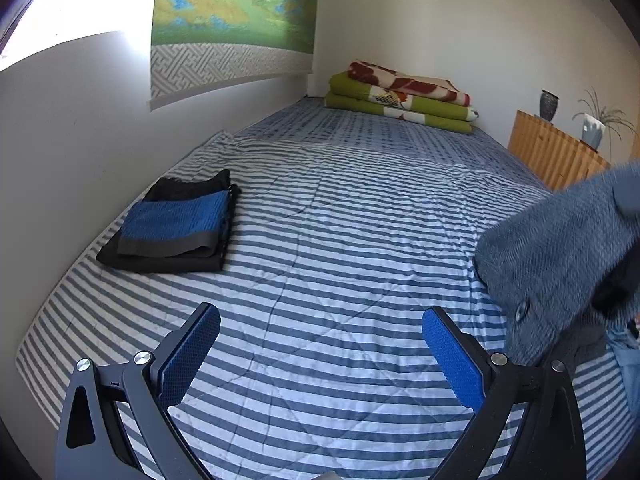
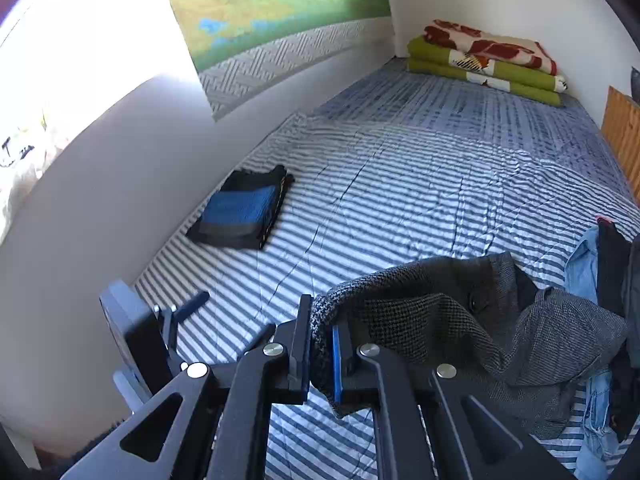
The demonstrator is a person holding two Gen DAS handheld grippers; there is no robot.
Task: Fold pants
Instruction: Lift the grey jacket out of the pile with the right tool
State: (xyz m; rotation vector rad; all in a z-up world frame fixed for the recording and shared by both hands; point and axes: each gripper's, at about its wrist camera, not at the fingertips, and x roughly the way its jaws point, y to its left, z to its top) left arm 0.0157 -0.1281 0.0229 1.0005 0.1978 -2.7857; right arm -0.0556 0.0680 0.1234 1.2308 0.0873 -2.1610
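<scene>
Grey tweed pants (image 2: 460, 320) with a dark button hang bunched from my right gripper (image 2: 322, 320), which is shut on a fold of their edge just above the striped bedspread (image 2: 400, 184). In the left wrist view the same pants (image 1: 560, 248) show blurred at the right edge, with a metal button. My left gripper (image 1: 320, 316) is open over the bedspread (image 1: 340, 220) to the left of the pants, with nothing between its blue pads (image 1: 452, 360).
A folded stack of black and blue clothes (image 1: 176, 228) lies near the wall at left. Folded green and red blankets (image 1: 400, 96) sit at the bed's far end. Loose denim and dark garments (image 2: 600, 264) are heaped at right. A wooden cabinet (image 1: 556, 156) flanks the bed.
</scene>
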